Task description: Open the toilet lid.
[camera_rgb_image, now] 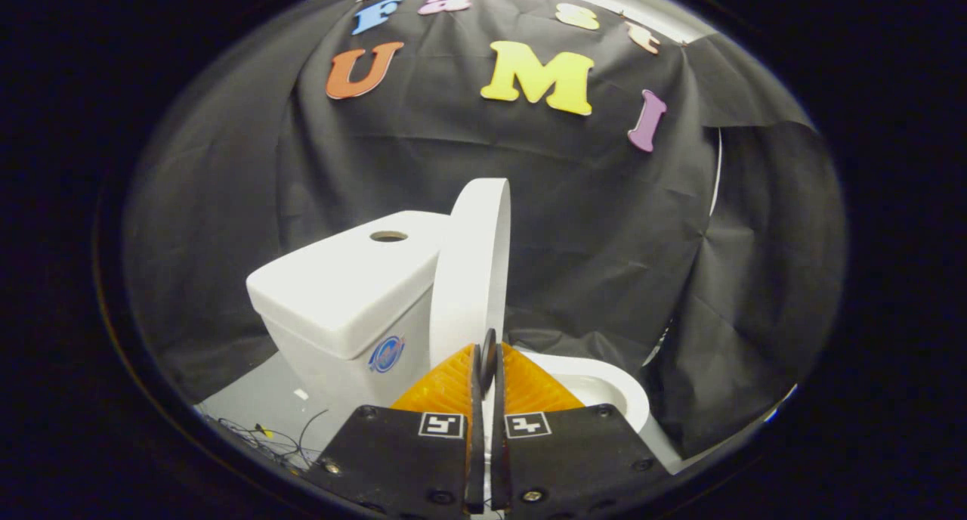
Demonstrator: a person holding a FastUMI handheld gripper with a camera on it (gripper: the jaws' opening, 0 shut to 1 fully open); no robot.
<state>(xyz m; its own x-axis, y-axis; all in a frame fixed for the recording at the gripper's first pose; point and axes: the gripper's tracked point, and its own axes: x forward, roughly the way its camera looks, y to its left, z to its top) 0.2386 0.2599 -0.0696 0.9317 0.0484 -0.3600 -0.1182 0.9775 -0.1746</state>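
A white toilet stands just ahead of my fingers. Its lid (pixel 472 270) is raised nearly upright and rests back towards the tank (pixel 340 293). The open bowl rim (pixel 616 391) shows to the right beyond the fingers. My gripper (pixel 488 354) is shut, its fingers almost touching each other, and the tips sit just in front of the lid's lower edge. I see nothing pinched between them.
The tank top has a round hole (pixel 388 236), and a round sticker (pixel 387 354) marks its side. Grey floor (pixel 257 407) with thin loose wires (pixel 264 433) lies left of the toilet. Black cloth hangs close behind and to the right of the bowl.
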